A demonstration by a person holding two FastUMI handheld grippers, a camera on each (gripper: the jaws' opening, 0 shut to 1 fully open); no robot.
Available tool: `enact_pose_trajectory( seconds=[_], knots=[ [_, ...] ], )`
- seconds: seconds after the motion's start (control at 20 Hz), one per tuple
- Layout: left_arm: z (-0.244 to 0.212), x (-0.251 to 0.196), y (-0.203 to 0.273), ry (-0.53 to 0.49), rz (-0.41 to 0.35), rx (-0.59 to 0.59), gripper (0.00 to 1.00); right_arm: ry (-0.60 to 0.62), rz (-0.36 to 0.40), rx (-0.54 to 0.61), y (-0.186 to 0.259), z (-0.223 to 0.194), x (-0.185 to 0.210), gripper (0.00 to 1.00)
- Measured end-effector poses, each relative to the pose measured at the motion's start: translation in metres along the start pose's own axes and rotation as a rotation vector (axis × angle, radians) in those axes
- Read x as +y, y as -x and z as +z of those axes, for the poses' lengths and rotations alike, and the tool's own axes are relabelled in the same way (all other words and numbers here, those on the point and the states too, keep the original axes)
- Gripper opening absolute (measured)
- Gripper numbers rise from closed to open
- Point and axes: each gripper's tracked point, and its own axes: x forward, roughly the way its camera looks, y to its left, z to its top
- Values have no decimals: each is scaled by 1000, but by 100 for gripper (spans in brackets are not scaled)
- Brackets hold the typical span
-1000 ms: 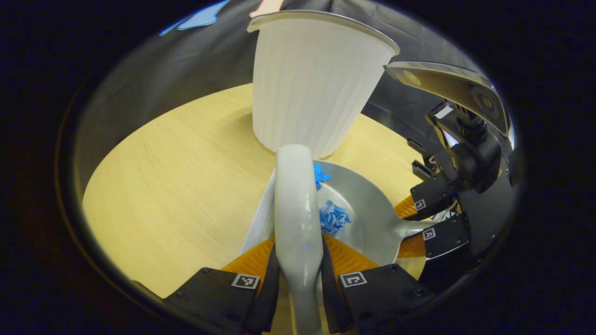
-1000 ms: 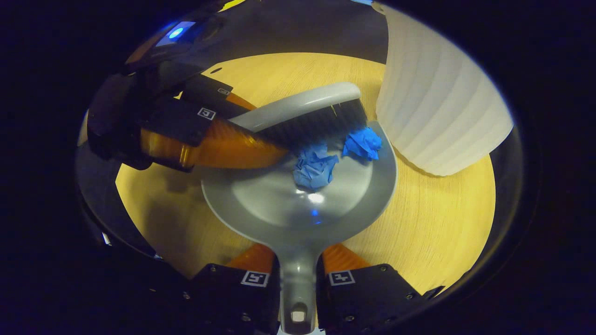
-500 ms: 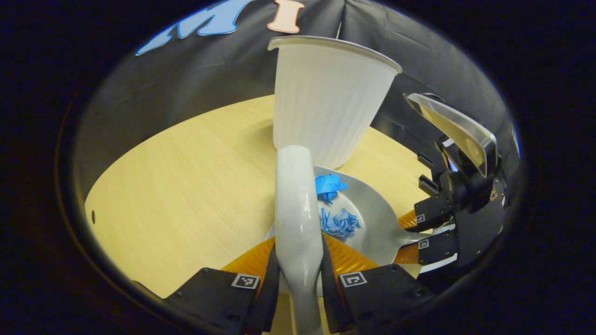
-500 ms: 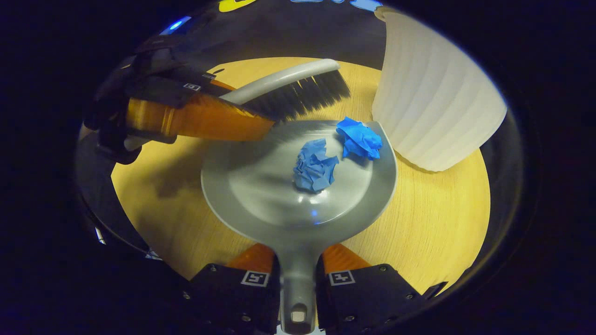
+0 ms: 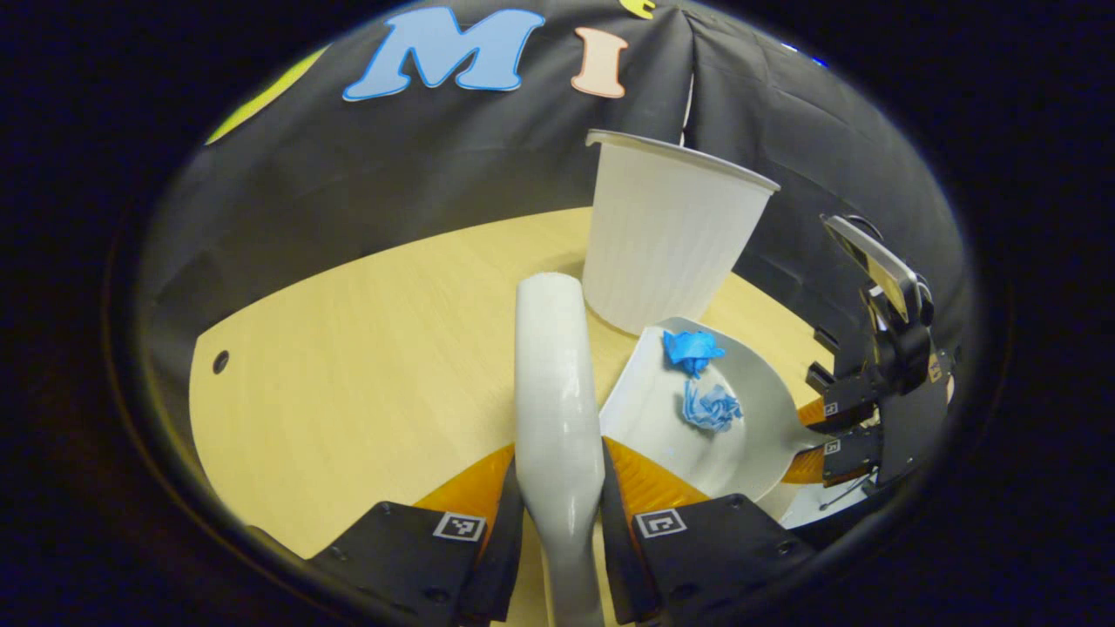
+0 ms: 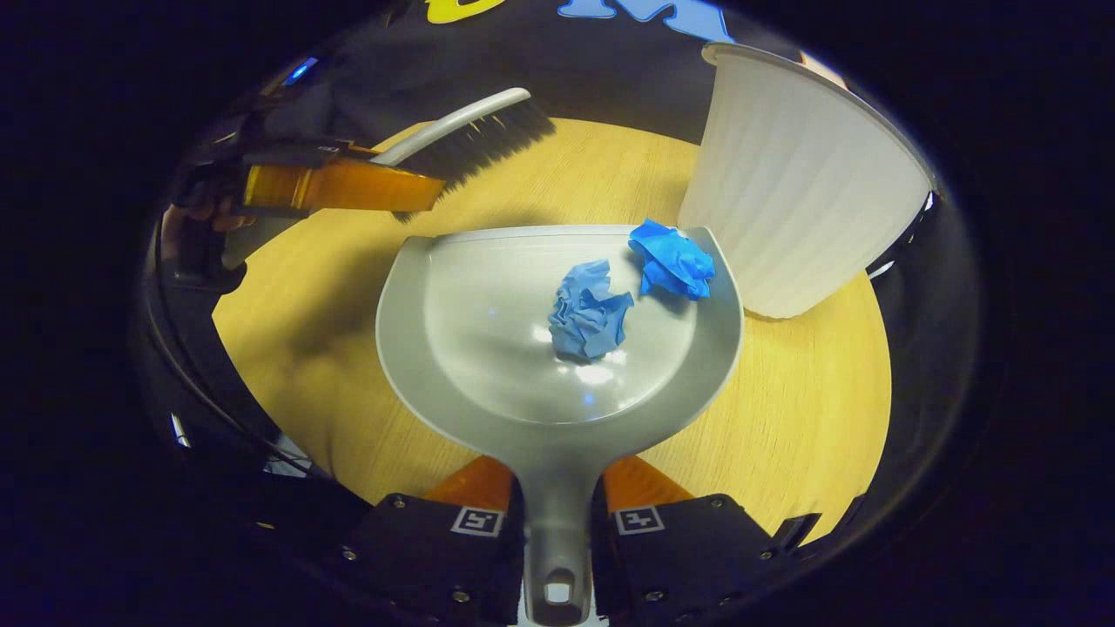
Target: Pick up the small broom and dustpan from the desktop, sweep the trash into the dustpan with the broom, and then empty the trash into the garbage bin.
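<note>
Your right gripper [image 6: 557, 522] clamps the handle of the grey plastic dustpan [image 6: 488, 348]; two crumpled blue paper balls [image 6: 591, 311] sit in its bowl, one near the lip. Your left gripper [image 5: 559, 514] grips the grey-handled, dark-bristled small broom [image 6: 475, 139], clear of the pan. Sweeping looks done. Keep the pan level, lift above the white ribbed plastic bin [image 6: 801, 187] beside it on the pale wooden surface [image 6: 810, 409], then tip lip-first over the rim.

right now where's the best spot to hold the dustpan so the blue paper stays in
By the handle, from the rear, as the right gripper does now: both fingers press the narrow handle of the dustpan, which juts back from the raised rear wall. The front lip is flat and open, and the two blue paper wads sit mid-pan, so a rear grip likely allows tilting the lip toward the white bin.
</note>
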Motion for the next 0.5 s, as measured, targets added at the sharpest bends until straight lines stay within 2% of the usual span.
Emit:
enact_pose_trajectory(
  seconds=[0.15,0.25,0.35,0.5],
  knots=[
    [-11,18,-1,27,52,-27,48,14,-14,5,0,0,0,31],
    [-22,30,-4,48,90,-38,51,26,-15,-3,0,0,0,32],
    [-37,35,-11,86,119,-45,46,29,-6,-10,1,0,0,32],
    [-53,44,-13,135,158,-47,46,45,6,-35,2,0,-2,32]
  ],
)
